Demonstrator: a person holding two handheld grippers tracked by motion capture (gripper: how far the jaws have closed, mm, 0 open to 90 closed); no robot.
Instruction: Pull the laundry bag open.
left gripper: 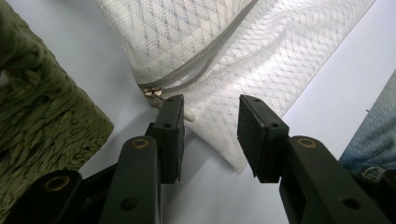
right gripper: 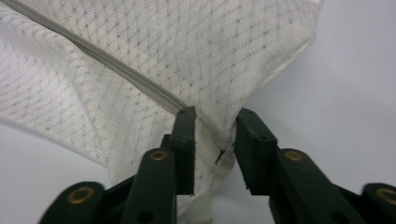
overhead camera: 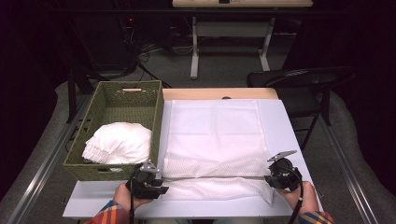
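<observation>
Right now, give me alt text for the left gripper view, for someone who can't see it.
Two black jaws of the left gripper stand open over a corner of a white mesh laundry bag lying on a pale table. The bag's grey zipper ends at a metal pull beside the left jaw, and a green woven basket fills the left edge.

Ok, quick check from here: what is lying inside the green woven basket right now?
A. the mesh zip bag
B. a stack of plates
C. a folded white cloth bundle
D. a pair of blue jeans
C. In the high view the green woven basket holds a rumpled white cloth bundle, while the mesh zip bag lies flat on the table beside it.
</observation>
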